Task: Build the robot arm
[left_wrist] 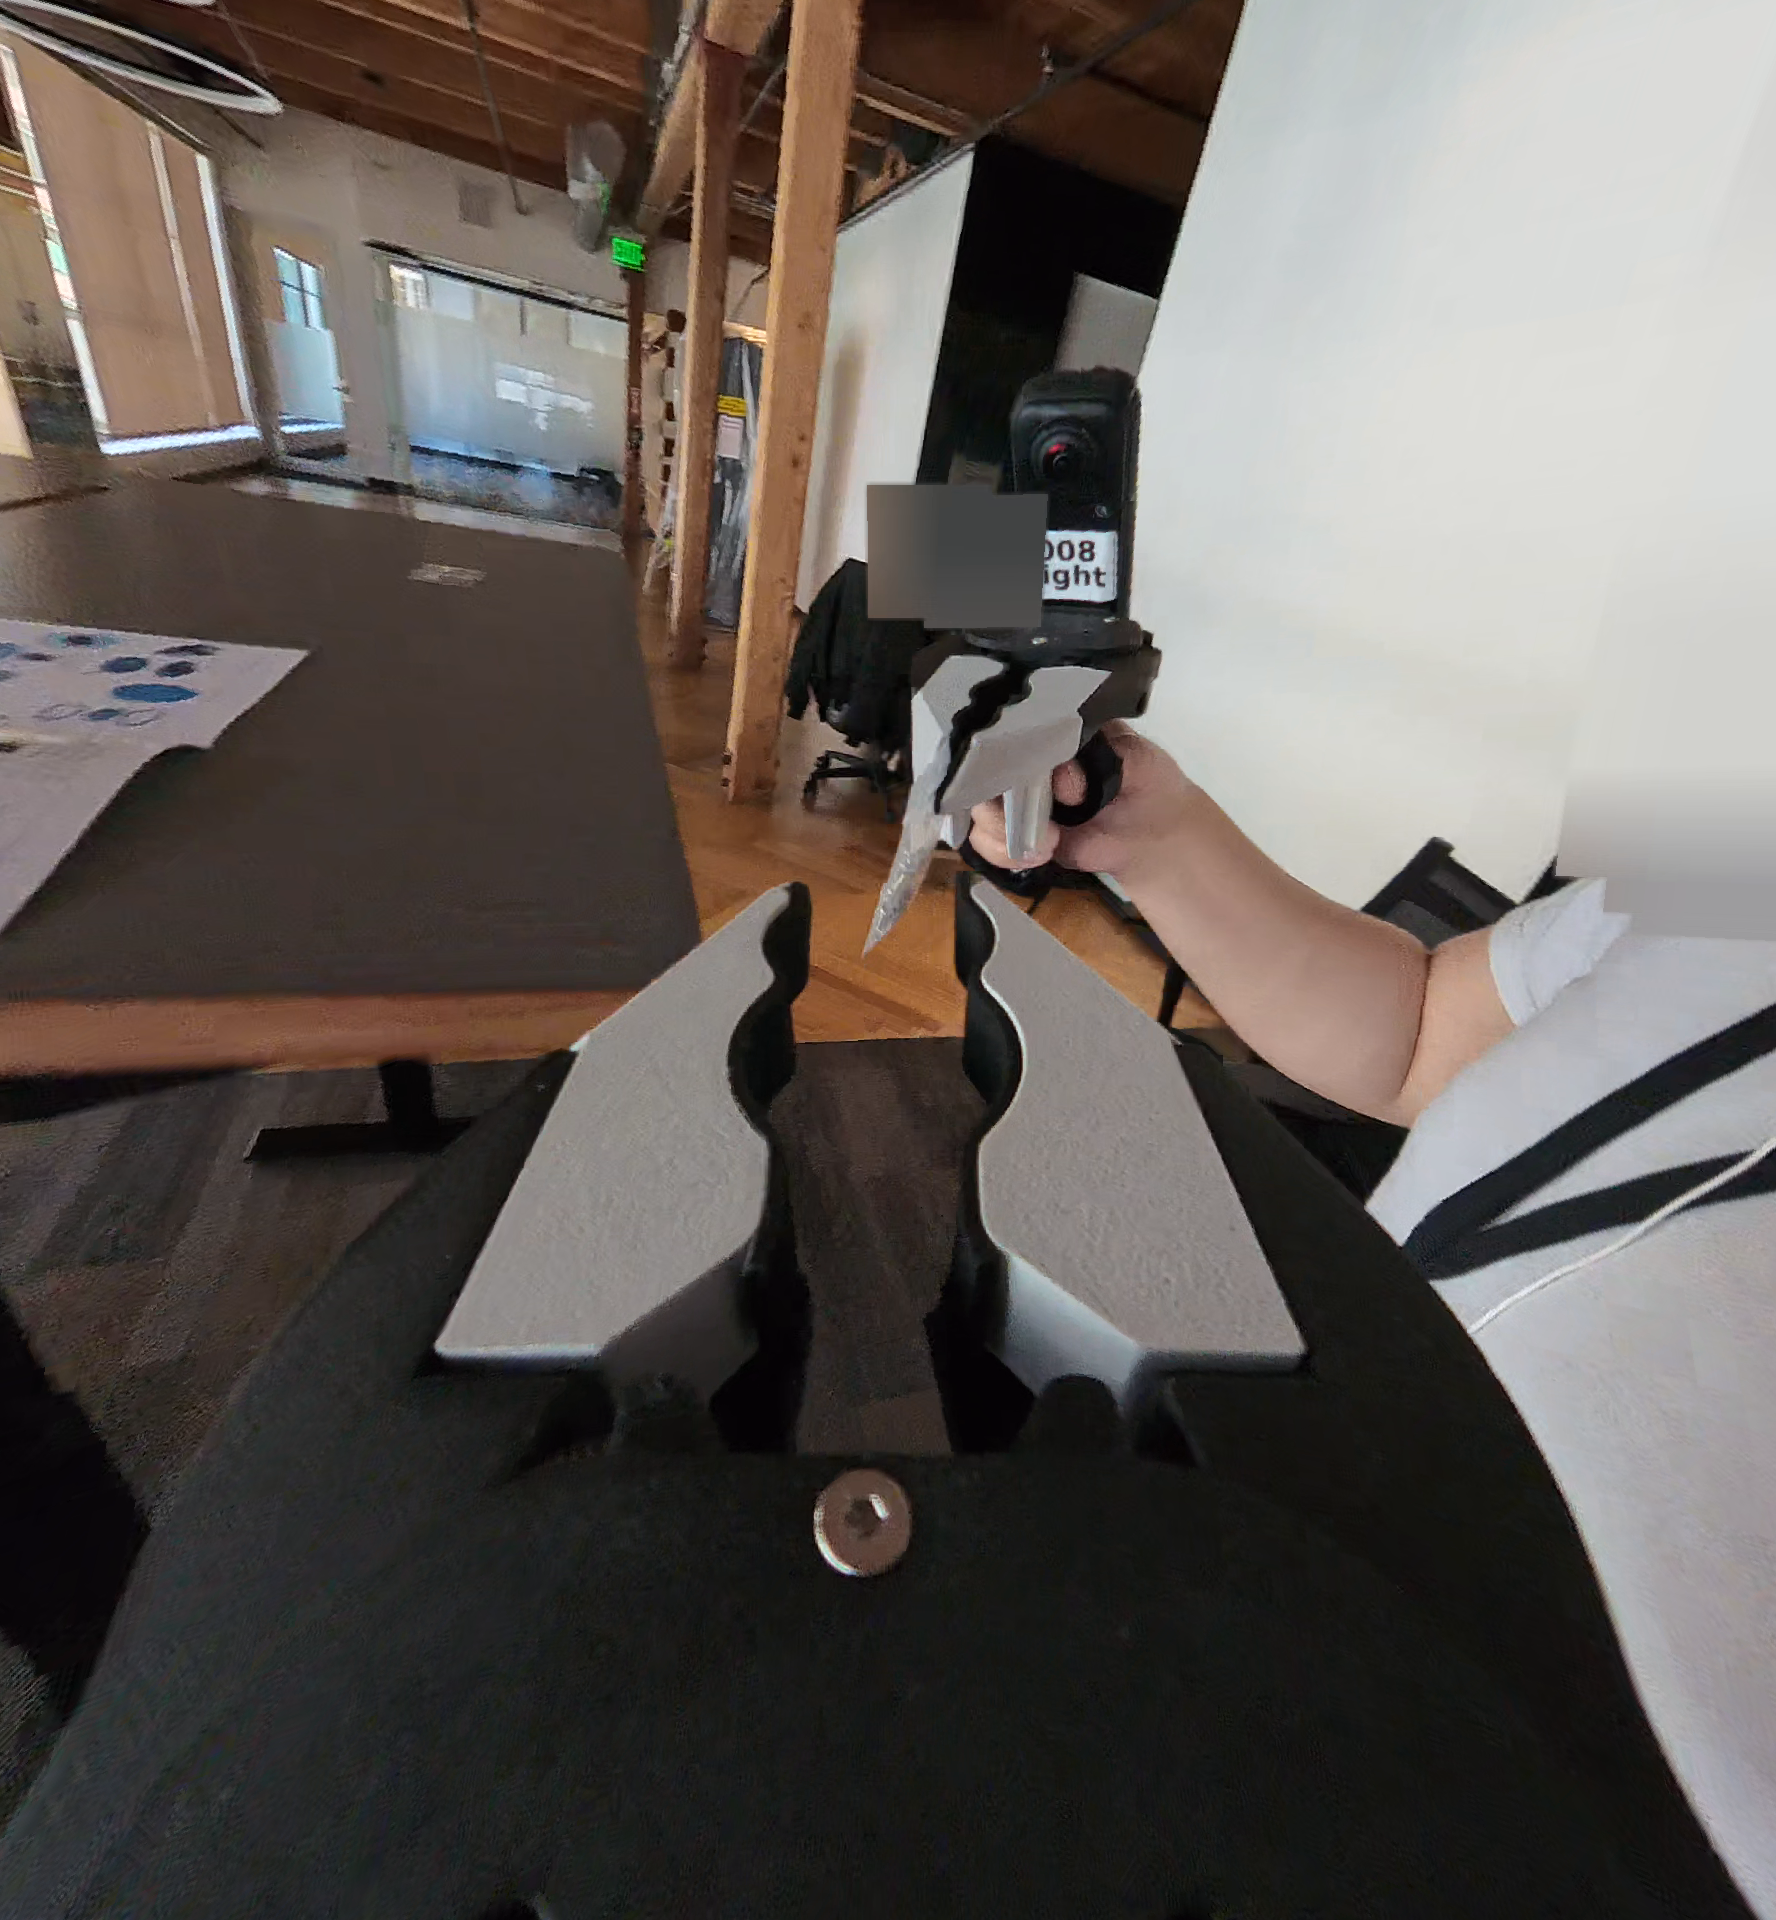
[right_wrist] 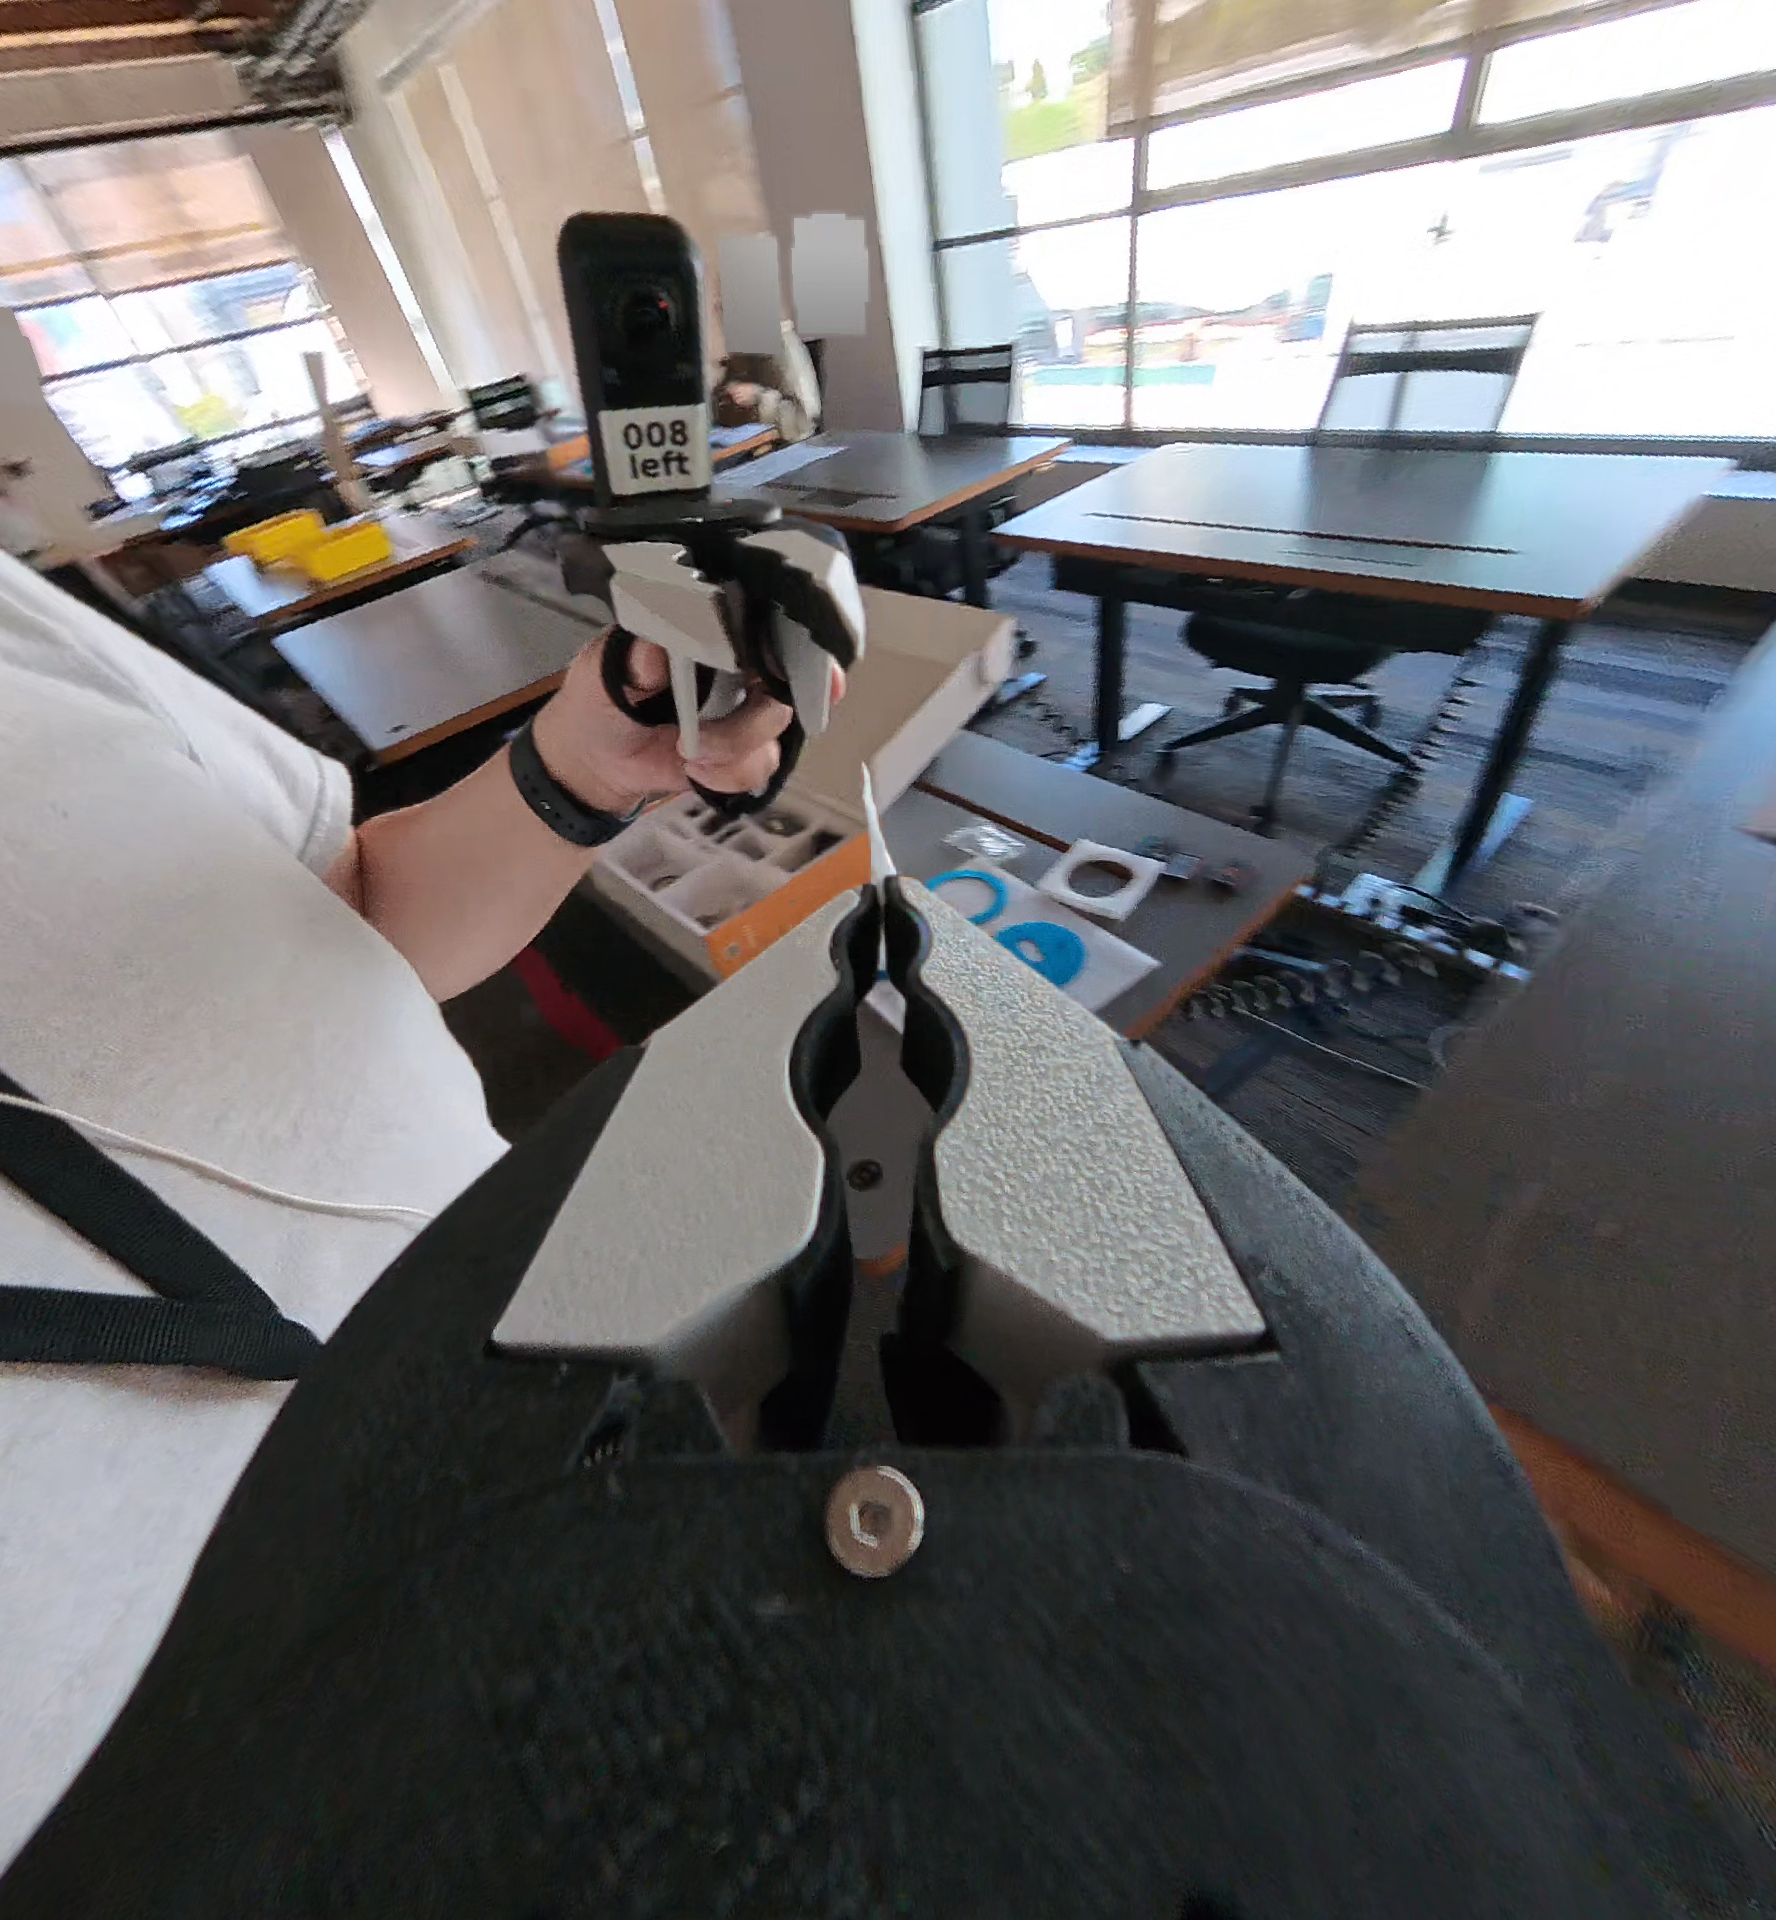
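A long dark-topped table with a wood edge (left_wrist: pixel 375 831) filled the left side of the left wrist view, with a white paper sheet printed with blue spots (left_wrist: pixel 84 675) lying on its far left part. In the right wrist view a lower dark table (right_wrist: pixel 1154 821) stood beyond the fingers, carrying an open white and orange compartment box (right_wrist: pixel 749 883), two flat blue rings (right_wrist: pixel 1009 920) on white paper and a white square frame with a round hole (right_wrist: pixel 1102 878).

The person in a white shirt (right_wrist: pixel 115 935) held both tools up in the air, well above the tables and facing each other.

The left gripper (left_wrist: pixel 879 914) had its grey fingers set a moderate gap apart, with nothing between them.

The right gripper (right_wrist: pixel 882 899) was closed at the tips on a thin clear plastic packet (left_wrist: pixel 905 862), which stuck out past the fingertips as a narrow white sliver (right_wrist: pixel 871 831) and hung just beyond the left gripper's tips without touching them.
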Motion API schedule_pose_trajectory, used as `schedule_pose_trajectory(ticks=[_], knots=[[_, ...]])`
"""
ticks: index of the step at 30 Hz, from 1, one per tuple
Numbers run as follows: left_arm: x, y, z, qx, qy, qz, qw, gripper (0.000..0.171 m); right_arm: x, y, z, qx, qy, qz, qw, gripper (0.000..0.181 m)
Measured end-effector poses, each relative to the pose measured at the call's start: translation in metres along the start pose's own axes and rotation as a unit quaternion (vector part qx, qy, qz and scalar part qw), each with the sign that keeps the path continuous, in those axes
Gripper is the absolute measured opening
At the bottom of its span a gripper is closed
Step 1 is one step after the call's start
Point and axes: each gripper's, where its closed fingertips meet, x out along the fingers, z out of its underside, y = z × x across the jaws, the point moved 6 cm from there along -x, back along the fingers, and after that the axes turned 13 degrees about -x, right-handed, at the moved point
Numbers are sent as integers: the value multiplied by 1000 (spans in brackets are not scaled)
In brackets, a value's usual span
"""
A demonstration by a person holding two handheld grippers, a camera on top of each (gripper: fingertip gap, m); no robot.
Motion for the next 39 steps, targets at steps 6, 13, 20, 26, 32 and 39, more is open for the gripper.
schedule_pose_trajectory(ticks=[6,13,20,26,32,39], knots=[[134,-24,-21,-22,-23,52,998,23,-183,68,27,39,-16,180,983,0],[221,-75,-39,-21,-19,41,999,23,-284,146,44,81,-32,245,966,0],[240,-133,-63,48,18,-63,997,23,-287,273,48,74,-52,175,980,0],[261,-179,-89,35,16,-147,988,23,-267,388,60,97,-69,90,989,0],[295,-198,-100,6,22,-193,981,23,-241,503,79,102,-105,-13,989,0],[366,-229,-114,3,49,-285,957,28,-212,615,103,150,-100,-172,968,0]])
